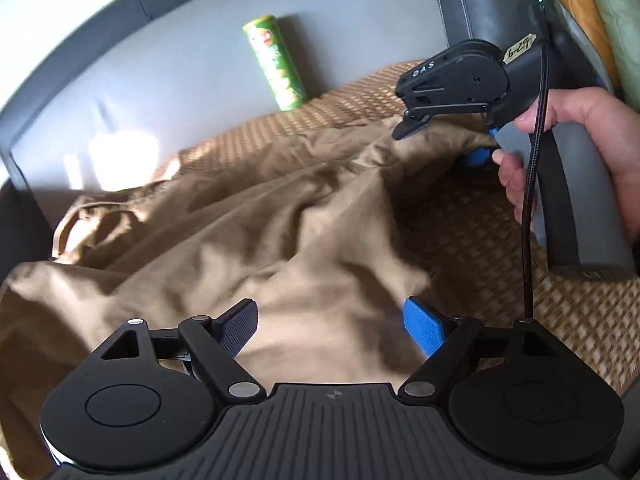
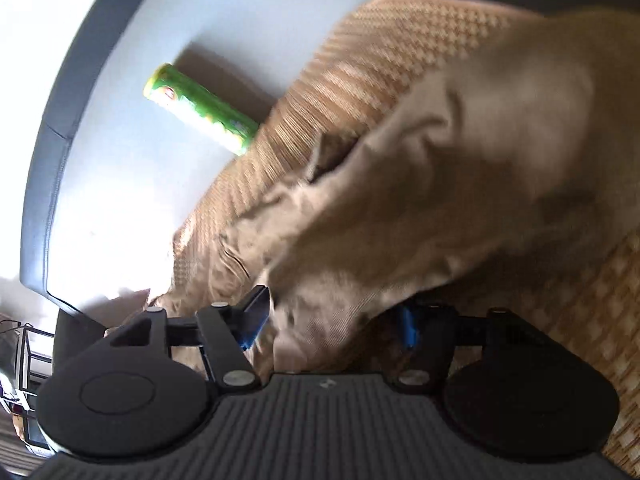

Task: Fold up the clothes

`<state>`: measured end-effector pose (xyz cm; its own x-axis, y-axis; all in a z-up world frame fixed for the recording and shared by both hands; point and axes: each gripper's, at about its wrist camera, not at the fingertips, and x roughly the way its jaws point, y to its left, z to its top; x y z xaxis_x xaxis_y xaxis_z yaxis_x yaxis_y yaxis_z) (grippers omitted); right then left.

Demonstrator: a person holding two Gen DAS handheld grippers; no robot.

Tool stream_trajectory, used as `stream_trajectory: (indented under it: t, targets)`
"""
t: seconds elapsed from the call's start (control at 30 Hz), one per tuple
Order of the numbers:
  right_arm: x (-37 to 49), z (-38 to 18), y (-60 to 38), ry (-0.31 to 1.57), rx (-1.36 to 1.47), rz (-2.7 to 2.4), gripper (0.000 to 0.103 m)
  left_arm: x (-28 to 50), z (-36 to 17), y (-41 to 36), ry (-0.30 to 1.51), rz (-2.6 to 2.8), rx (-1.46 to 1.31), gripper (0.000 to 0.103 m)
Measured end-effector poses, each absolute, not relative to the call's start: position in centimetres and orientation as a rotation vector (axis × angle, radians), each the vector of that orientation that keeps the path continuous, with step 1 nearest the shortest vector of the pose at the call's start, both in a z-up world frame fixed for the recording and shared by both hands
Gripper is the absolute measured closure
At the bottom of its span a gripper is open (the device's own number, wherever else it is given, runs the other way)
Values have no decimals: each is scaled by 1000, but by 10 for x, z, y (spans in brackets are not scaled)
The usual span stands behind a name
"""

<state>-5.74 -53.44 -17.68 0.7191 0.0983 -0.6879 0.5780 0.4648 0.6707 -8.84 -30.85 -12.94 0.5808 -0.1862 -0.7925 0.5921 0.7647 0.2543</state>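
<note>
Tan garment (image 1: pixel 248 216) lies rumpled between both grippers' parted fingers (image 1: pixel 424 330), each angled downward.

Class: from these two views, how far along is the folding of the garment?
Done: nothing; the tan garment lies rumpled on the woven mat. In hand: the left gripper stands open over it; the right gripper has cloth between its jaws, grip unclear. Left: flattening and every fold.

It looked like a home living room: a grey leather sofa (image 1: pixel 168 60) with a woven seat mat (image 1: pixel 480 216) over its cushion, a green snack can (image 1: pixel 276 64) propped against the backrest, cushions (image 1: pixel 600 8) at one end, and sunlight across the leather.
</note>
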Motion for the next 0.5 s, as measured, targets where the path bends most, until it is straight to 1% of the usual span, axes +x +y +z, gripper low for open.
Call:
stream_trajectory:
  t: [0.03, 0.07, 0.1, 0.13, 0.17, 0.2, 0.23, 0.27, 0.33, 0.5]
  targets:
    - [-56, -179, -537, 753, 1075, -332, 34, -84, -137, -314, 841, -476, 548, 16]
    - [-53, -182, -540, 775, 1080, -334, 34, -76, -147, -317, 870, -462, 560, 27]
    - [-51, -185, -541, 788, 1080, -335, 46, -64, -159, -315, 922, -466, 547, 40]
    - [-51, -187, -543, 793, 1072, -315, 80, -50, -168, -308, 1009, -485, 501, 71]
    - [-50, -187, -544, 792, 1073, -283, 98, -42, -164, -300, 1035, -493, 461, 78]
    - [-52, -184, -544, 776, 1088, -251, 99, -34, -161, -293, 1061, -501, 420, 84]
    - [-54, -174, -545, 751, 1080, -214, 99, -26, -157, -285, 1086, -509, 379, 91]
    - [-55, -162, -546, 726, 1060, -176, 99, -23, -144, -284, 1070, -520, 371, 94]
    - [-59, -128, -551, 677, 1023, -131, 100, -23, -108, -288, 1017, -551, 361, 98]
    - [-77, -20, -580, 496, 956, -97, 100, -44, -5, -318, 831, -691, 334, 99]
